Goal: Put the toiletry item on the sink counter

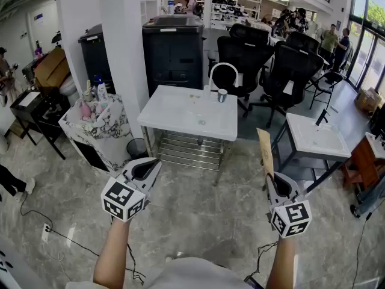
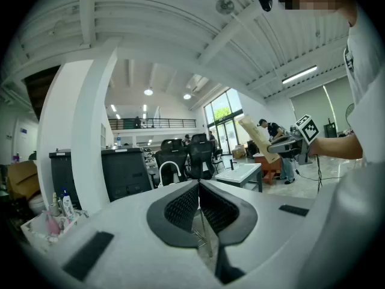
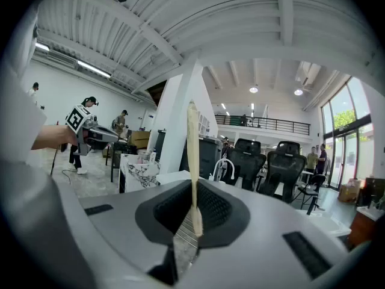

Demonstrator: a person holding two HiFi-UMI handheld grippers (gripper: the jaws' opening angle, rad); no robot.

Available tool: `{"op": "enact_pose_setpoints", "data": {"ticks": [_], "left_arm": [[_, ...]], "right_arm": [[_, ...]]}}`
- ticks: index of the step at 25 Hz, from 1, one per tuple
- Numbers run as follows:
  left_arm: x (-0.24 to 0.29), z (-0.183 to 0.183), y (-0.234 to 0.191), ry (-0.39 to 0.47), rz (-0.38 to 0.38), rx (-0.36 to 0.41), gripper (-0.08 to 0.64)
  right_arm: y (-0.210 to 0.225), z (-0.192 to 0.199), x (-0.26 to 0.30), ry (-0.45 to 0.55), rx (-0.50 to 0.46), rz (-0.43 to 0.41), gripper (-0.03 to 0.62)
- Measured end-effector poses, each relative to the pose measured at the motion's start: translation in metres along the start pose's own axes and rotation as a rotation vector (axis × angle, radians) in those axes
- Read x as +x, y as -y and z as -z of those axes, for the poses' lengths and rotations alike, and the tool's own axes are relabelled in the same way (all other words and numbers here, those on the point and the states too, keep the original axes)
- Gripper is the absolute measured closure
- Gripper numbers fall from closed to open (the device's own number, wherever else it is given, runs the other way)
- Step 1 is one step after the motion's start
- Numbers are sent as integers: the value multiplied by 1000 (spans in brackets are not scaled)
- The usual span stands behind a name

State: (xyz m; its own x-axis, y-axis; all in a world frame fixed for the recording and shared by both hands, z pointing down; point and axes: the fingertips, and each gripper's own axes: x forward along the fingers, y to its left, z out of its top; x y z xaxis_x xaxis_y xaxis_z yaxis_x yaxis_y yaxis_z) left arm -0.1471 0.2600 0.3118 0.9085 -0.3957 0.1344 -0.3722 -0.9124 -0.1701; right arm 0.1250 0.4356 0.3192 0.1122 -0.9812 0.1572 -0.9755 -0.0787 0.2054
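From the head view, your right claw (image 1: 269, 178) is clenched on the toiletry item (image 1: 265, 152), a thin flat tan packet that stands upright out of the jaws; your left claw (image 1: 154, 163) hangs at about the same height, carrying nothing; the white sink tabletop (image 1: 174, 110) lies ahead across open floor, well apart from both claws, with its curved faucet (image 1: 223, 72) at the back edge and a small cup (image 1: 222, 95) just beside the faucet's base; a second sink unit (image 1: 317, 138) stands off to the right and looks like the wrong target.

In the left gripper view, the left claw (image 2: 198, 185) has its jaws closed together with nothing between them; the packet (image 2: 258, 138) shows off to the right, raised in the other claw.

In the right gripper view, the right claw (image 3: 194, 191) pinches the packet (image 3: 192, 143) by its lower end, edge-on, so it rises straight up between the pads.

You appear to be in the carry step, item in hand and not yet delivered; the next move probably calls for closing on the sink tabletop, bringing the right claw over a bare patch clear of the cup, lowering until the packet rests, and only then releasing; a thin packet held by one end may tip as you let go, so lay it down flat.
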Motion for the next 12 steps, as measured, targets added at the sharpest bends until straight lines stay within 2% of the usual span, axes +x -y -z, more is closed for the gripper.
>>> {"op": "enact_pose_setpoints", "data": {"ticks": [5, 12], "left_arm": [[9, 7, 13, -23, 5, 0, 549], [23, 7, 29, -40, -22, -5, 549]], "right_arm": [[8, 10, -2, -6, -2, -9, 566], [35, 26, -10, 2, 43, -14, 566]]}}
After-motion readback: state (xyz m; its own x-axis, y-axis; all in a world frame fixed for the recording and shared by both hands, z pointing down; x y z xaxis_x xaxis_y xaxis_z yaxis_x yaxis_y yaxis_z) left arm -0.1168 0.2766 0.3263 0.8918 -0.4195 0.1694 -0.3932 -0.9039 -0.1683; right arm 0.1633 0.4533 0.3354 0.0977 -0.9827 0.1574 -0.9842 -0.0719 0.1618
